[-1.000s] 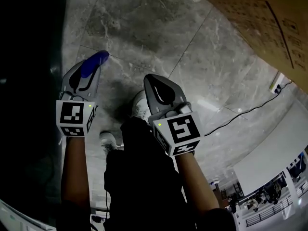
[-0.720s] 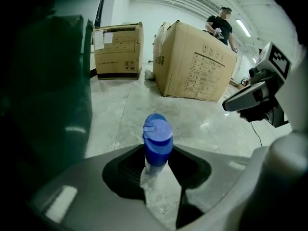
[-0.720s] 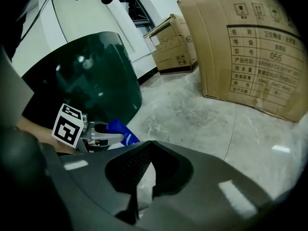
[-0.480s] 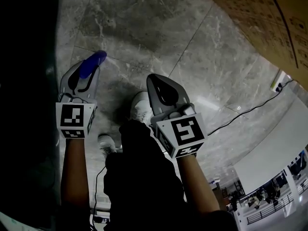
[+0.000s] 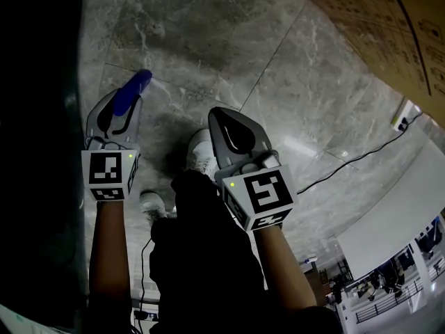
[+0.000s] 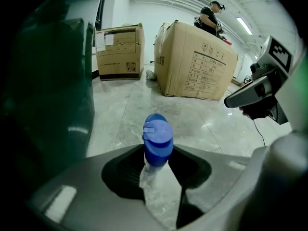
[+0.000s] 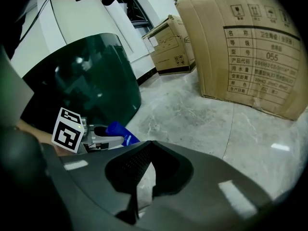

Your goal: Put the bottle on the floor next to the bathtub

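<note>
left gripper (image 6: pixel 157 154) pinches the blue bottle (image 6: pixel 158 137); right gripper (image 7: pixel 148 146) is pressed together, empty. only the head view shows the white shoes (image 5: pixel 201 154).

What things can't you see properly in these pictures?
- Bottle: the left gripper view shows only its blue cap and a strip below it. The jaws gripping it hide the rest.
- Dark green tub: in the head view it is nearly black and cut off by the left edge.
- Person at the back: in the left gripper view, too small to tell what they are doing.
</note>
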Demonstrator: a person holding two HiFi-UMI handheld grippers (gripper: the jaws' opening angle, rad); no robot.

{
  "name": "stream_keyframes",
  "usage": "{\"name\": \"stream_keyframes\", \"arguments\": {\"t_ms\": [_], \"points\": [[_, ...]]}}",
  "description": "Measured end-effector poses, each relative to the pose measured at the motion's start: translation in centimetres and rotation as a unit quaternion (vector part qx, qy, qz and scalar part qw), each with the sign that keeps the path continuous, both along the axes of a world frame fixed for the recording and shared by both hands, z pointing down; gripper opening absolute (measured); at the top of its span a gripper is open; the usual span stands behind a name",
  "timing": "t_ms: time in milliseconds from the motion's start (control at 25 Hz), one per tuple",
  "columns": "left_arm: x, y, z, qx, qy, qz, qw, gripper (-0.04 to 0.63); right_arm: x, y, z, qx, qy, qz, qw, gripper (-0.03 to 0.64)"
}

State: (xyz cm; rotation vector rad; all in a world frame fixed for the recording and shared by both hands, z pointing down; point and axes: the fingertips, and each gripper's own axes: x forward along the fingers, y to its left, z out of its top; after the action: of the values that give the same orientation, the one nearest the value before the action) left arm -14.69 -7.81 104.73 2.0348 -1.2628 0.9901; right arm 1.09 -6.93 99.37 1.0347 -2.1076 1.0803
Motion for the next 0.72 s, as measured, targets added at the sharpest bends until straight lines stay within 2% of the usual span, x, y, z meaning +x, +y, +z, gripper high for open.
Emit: {"name": "stream_keyframes", "arguments": {"t_ms": [560,720], "points": [[0.1,0.3,-0.6,-0.001,-0.008,0.018,0.9998,0.187,1.1,0.0,-1.1,0.001,0.007,0.017,1.000,0.023],[0.1,0.2,-1.3,-0.001,0.001,0.016,0.9999,0.189,0.9,-0.3,-1.9,0.004,0.007,0.022,1.000,0.023]]}}
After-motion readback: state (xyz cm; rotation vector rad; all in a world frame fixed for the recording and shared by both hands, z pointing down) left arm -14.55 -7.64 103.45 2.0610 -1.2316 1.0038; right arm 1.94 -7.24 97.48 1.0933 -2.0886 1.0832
